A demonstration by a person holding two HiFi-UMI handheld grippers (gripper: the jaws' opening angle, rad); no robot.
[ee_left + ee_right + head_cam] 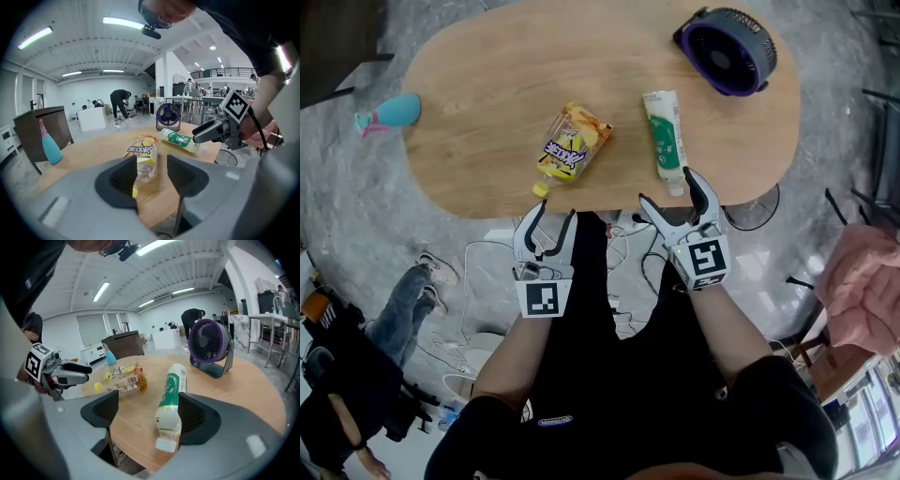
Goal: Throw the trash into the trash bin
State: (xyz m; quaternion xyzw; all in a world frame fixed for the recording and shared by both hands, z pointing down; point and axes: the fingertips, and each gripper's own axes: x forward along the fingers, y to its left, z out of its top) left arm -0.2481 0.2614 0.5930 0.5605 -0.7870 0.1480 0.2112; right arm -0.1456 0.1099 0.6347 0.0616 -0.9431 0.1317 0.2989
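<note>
A: What is the trash?

B: A yellow pouch and a green bottle. Both lie flat on the table.

A: What does the pouch look like?

B: It is soft and crinkly and partly see-through. It has a purple label and a little yellow cap. The cap points at the near edge.

A: And the bottle?

B: It is long and round, made of green and white plastic. Its white cap sits right at the near edge.

A: What is the table like?

B: Smooth light wood, with round ends and no corners.

A: What are the tools doing?

B: The left gripper hangs just off the edge, close to the pouch's cap. Its jaws are apart and hold nothing. The right gripper has its jaws wide apart too, with the bottle's cap end between them. The bottle lies close to one jaw and there is a big gap on the other side, so it is not squeezed.

A: Is there room to move?

B: Yes. Bare wood lies between the pouch and the bottle. A purple fan stands at the far right, near the bottle's far end. A blue bottle is by the table's left end, well apart from the pouch.
</note>
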